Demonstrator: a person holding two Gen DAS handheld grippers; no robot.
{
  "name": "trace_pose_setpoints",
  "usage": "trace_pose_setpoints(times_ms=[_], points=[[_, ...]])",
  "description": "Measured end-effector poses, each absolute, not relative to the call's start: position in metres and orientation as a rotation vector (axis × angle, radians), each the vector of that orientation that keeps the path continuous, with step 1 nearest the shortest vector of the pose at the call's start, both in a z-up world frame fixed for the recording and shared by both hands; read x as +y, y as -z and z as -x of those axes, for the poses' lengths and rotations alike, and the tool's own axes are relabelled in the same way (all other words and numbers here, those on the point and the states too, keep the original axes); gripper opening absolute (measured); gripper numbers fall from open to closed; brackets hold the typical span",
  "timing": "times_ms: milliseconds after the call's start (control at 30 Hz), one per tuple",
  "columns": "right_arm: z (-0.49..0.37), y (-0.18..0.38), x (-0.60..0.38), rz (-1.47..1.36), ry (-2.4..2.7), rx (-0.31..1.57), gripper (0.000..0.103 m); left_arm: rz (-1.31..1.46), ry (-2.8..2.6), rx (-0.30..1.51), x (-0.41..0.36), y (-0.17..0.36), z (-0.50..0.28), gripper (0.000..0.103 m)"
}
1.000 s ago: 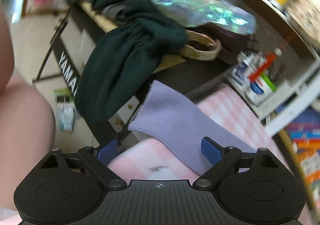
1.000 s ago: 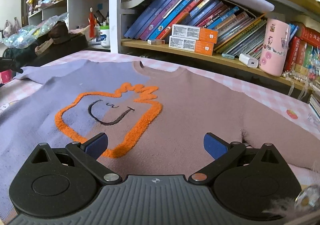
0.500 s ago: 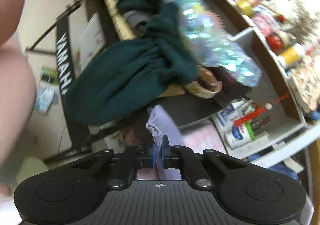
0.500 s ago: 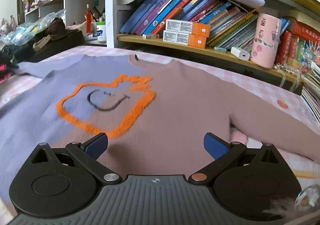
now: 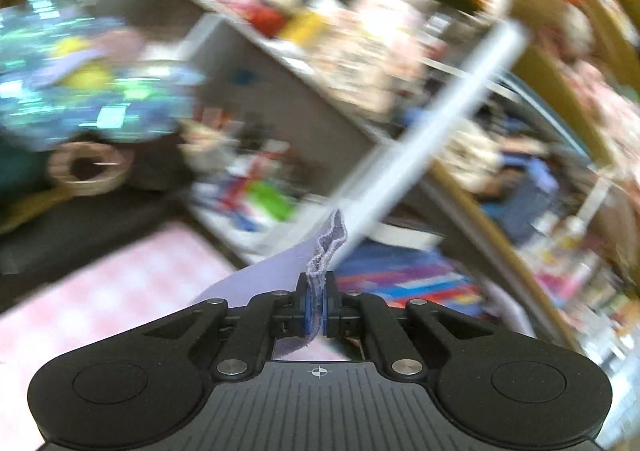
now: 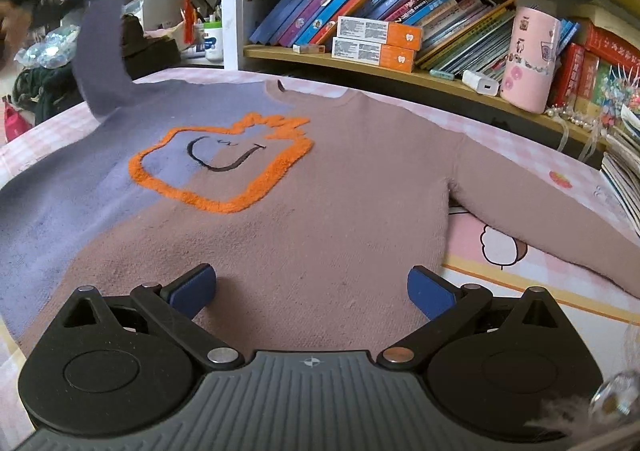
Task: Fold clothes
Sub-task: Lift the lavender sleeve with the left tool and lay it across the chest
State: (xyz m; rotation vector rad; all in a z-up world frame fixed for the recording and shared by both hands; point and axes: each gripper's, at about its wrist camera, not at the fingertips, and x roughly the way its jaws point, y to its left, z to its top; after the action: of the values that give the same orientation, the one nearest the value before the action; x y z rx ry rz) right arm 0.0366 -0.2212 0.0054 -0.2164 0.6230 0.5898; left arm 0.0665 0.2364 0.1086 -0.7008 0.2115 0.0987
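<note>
Across most of the right wrist view lies the sweater [image 6: 320, 219], spread flat on a pink checked cloth [image 6: 532, 263], its lilac half toward the left of the frame, its dusty-pink half toward the right, an orange-outlined figure [image 6: 220, 163] on the chest. Behind it, along the top of the frame, runs a bookshelf [image 6: 400, 67] of leaning books, with a pink cylinder [image 6: 528, 59] at upper right. At upper left the lilac sleeve [image 6: 102, 55] rises off the cloth. The left gripper [image 5: 315, 305] has its fingers clenched on the sleeve's ribbed cuff [image 5: 330, 243], low in the centre of its blurred view. The right gripper [image 6: 312, 291] hangs over the sweater's lower body at the bottom of the frame, fingers spread wide, grasping nothing.
</note>
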Motion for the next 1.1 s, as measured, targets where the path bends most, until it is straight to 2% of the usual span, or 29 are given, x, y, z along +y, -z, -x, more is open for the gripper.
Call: trace_pose_setpoints(times_ms=[200, 833, 867, 967, 1033, 1100], points=[[-0.036, -0.005, -0.222, 0.215, -0.589, 0.623, 0.103, 0.662, 0.048, 0.254, 0.163, -0.116, -0.126, 0.003], [-0.040, -0.006, -0.227, 0.164, -0.623, 0.642, 0.103, 0.684, 0.262, 0.534, 0.009, -0.036, -0.206, 0.004], [-0.040, -0.006, -0.226, 0.163, -0.621, 0.643, 0.103, 0.694, 0.258, 0.567, 0.006, -0.030, -0.208, 0.005], [-0.040, -0.006, -0.226, 0.160, -0.622, 0.644, 0.103, 0.710, 0.276, 0.642, -0.002, -0.021, -0.213, 0.020], [-0.040, -0.006, -0.226, 0.158, -0.623, 0.644, 0.103, 0.703, 0.305, 0.650, -0.003, -0.026, -0.209, 0.037], [-0.040, -0.006, -0.226, 0.158, -0.623, 0.645, 0.103, 0.661, 0.328, 0.617, 0.001, -0.039, -0.196, 0.047]])
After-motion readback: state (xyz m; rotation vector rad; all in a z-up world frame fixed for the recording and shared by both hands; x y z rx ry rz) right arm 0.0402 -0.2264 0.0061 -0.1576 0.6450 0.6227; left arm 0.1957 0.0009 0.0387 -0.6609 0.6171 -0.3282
